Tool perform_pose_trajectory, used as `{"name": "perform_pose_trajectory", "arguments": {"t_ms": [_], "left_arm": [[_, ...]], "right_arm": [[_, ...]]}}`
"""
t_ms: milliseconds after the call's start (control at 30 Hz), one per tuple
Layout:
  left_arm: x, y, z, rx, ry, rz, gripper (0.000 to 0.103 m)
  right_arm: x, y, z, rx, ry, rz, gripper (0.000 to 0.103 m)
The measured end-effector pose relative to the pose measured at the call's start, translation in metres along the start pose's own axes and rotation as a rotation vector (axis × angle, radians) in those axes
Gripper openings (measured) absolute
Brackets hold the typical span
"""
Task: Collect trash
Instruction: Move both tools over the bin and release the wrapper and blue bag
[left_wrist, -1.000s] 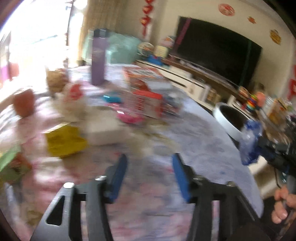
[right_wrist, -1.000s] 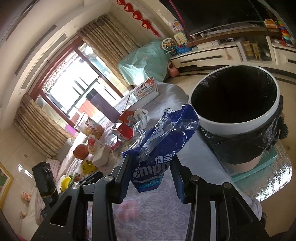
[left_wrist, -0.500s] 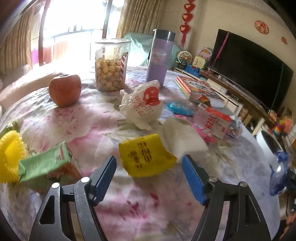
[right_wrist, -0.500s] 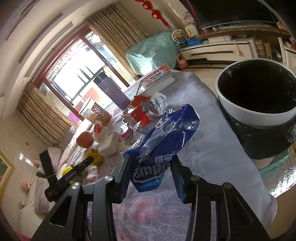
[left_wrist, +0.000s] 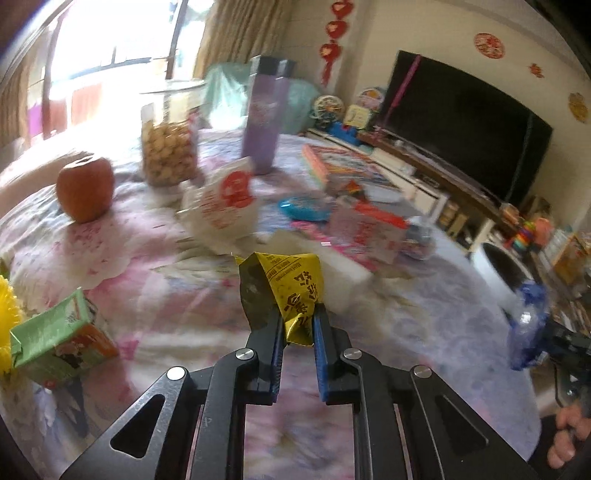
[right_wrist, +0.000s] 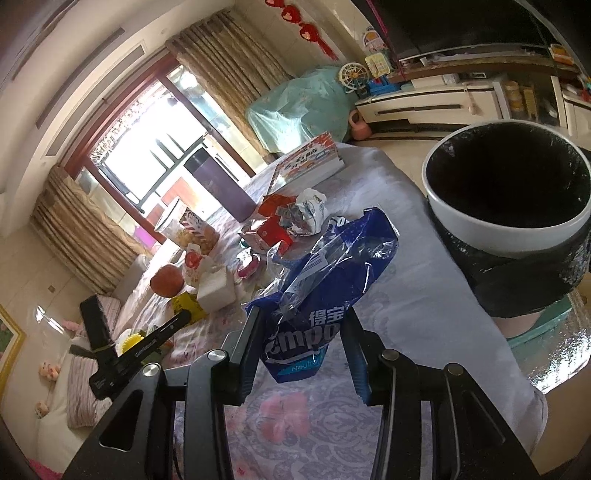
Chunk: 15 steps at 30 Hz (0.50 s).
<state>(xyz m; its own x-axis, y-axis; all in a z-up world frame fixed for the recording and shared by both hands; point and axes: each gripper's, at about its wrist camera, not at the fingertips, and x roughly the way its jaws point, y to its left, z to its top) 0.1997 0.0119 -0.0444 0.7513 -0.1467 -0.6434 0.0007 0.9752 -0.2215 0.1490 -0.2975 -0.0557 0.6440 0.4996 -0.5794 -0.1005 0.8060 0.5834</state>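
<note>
My left gripper (left_wrist: 297, 317) is shut on a yellow wrapper (left_wrist: 291, 288) and holds it just above the flowered tablecloth (left_wrist: 166, 295). My right gripper (right_wrist: 301, 325) is shut on a blue plastic tissue wrapper (right_wrist: 325, 280) held over the table's right part. The wrapper also shows at the right edge of the left wrist view (left_wrist: 526, 325). A white-rimmed trash bin with a black liner (right_wrist: 506, 206) stands beside the table, to the right of the right gripper. The left gripper also shows far left in the right wrist view (right_wrist: 184, 315).
On the table lie a crumpled white bag with a red logo (left_wrist: 225, 206), a white block (left_wrist: 332, 269), a red-and-white carton (left_wrist: 373, 232), a green carton (left_wrist: 59, 343), an apple (left_wrist: 85, 188), a snack jar (left_wrist: 168, 147), a purple flask (left_wrist: 264, 114) and a book (left_wrist: 343, 170).
My left gripper has closed on the yellow wrapper and lifted it off the cloth. My right gripper still holds the blue wrapper and has drawn slightly away from the bin.
</note>
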Motion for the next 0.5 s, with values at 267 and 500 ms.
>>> {"name": "perform_pose_trajectory", "arguments": {"t_ms": [267, 500], "left_arm": [[-0.008, -0.055, -0.007, 0.104, 0.013, -0.134, 0.012], [0.008, -0.092, -0.003, 0.155, 0.057, -0.232, 0.012]], "right_arm": [[-0.014, -0.014, 0.002, 0.021, -0.026, -0.023, 0.043], [-0.032, -0.029, 0.009, 0.031, -0.054, -0.057, 0.043]]}}
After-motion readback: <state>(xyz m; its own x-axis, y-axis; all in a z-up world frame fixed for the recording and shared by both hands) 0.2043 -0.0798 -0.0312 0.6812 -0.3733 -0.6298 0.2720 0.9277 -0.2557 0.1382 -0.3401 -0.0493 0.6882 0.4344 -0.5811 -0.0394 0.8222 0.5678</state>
